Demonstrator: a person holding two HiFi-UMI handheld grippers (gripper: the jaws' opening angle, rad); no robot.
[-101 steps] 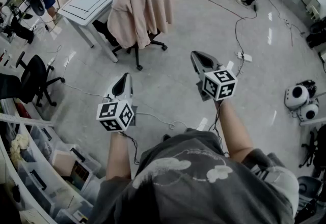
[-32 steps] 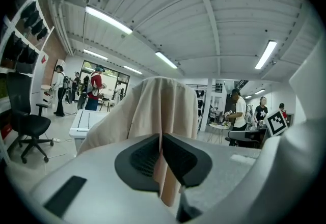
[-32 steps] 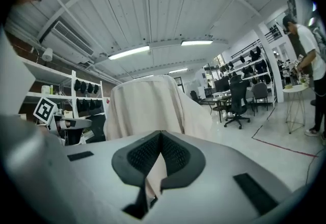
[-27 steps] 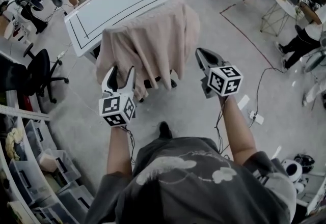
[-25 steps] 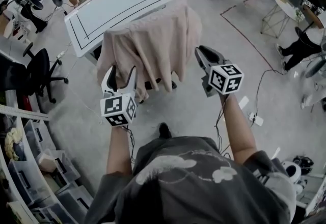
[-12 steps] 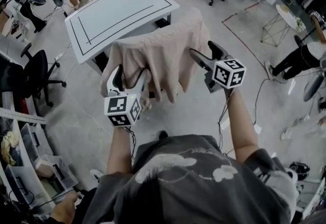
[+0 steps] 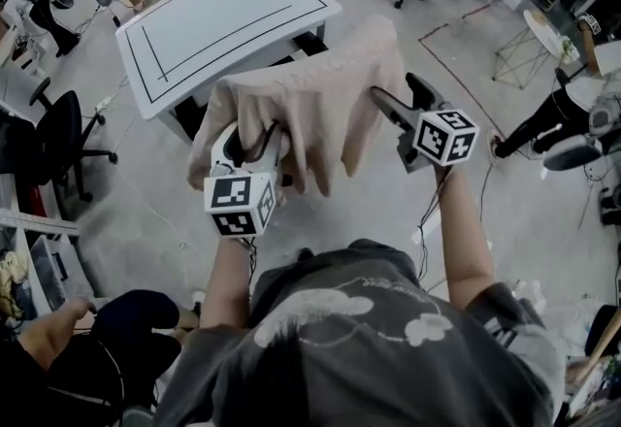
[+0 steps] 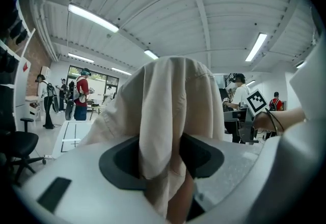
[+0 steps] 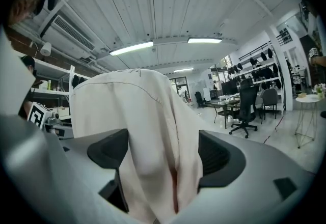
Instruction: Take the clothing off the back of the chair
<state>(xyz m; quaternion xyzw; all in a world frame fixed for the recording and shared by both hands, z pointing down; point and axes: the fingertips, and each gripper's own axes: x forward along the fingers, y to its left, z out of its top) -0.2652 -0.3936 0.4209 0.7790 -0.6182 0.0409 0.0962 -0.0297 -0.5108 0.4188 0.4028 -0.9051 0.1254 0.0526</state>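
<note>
The left gripper [image 7: 247,136] has just been closing. Its jaws now pinch one narrow hanging fold of the pale beige cloth jacket [image 7: 310,95], near the left edge of the chair back. So small a bite could slip out once the weight comes on it.

The jacket is draped over the chair back, which it hides entirely, just in front of the white table with black line markings [image 7: 184,37]. If it is pulled towards the person rather than raised first, the far half could catch on the chair back's top edge.

The right gripper [image 7: 396,93] has just been opening. Its jaws stand spread wide at the right edge, with a thick bunch of cloth between them but not clamped. A lift begun now would probably carry the left side alone and let the right side slide to the floor.

The jacket's top ridge runs left to right along the chair back, higher at the right in the head view. Its long axis hangs downward, with the loose lower edge towards the person.
</note>
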